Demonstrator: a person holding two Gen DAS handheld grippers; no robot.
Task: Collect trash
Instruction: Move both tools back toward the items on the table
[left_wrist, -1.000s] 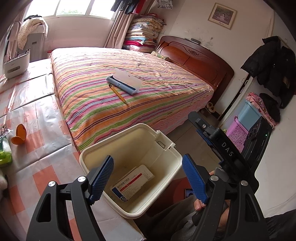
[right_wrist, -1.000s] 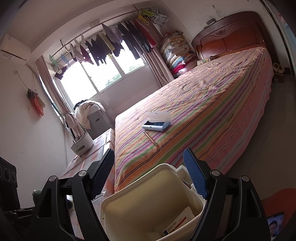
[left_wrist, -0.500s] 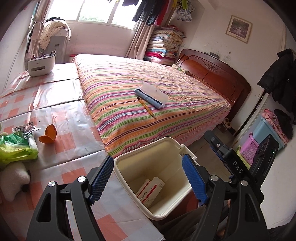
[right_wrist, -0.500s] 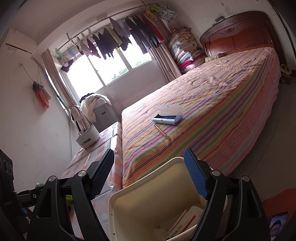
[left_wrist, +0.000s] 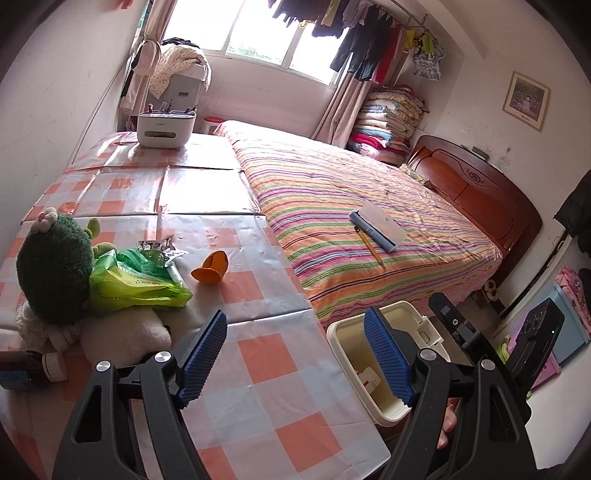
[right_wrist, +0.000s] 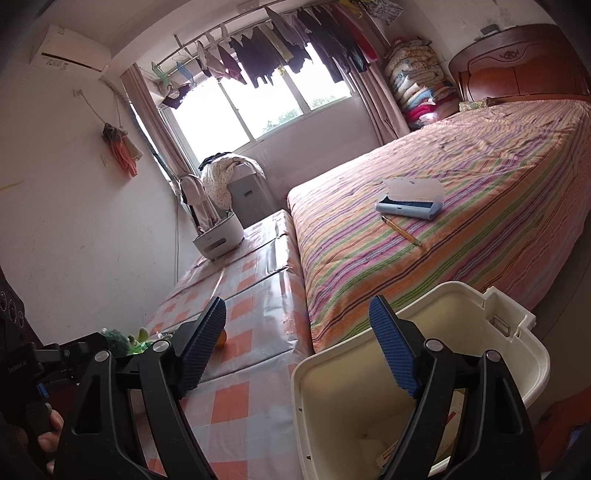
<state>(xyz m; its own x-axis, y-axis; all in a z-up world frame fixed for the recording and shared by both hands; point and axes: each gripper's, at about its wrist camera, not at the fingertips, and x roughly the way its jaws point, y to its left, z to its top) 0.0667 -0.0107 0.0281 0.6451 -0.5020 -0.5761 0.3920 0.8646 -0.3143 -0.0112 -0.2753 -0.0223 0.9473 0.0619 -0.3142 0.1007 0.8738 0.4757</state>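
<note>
L gripper (left_wrist: 295, 354) spread wide, nothing btwn pads, hovering over near edge of checked table (left_wrist: 258, 387), pointed toward the litter. R gripper (right_wrist: 299, 350) also released & empty, hanging over the cream bin (right_wrist: 532, 354), which sits on the floor just off the table's near-right corner, close to the bed (left_wrist: 369, 206) foot. Bin already holds a small carton (left_wrist: 369, 376), partly hidden by the L finger. Trash still on table, left side: orange peel (left_wrist: 210, 267) lying apart toward table centre; green plastic bag (left_wrist: 136, 280) w/ crumpled foil wrapper (left_wrist: 159, 245) touching its far edge, bag pressed against green plush toy (left_wrist: 51, 262). Judgement: step in hand = reach for next piece w/ L. Peel looks easiest, isolated, so approach from above, pads either side, close gently; prob. soft. For bag: pinch a bunched fold away from the plush, else toy gets dragged. Foil is thin, may slip. Pencil case (left_wrist: 376, 225) & pencil (left_wrist: 369, 247) on bed likely not trash; leave.
</note>
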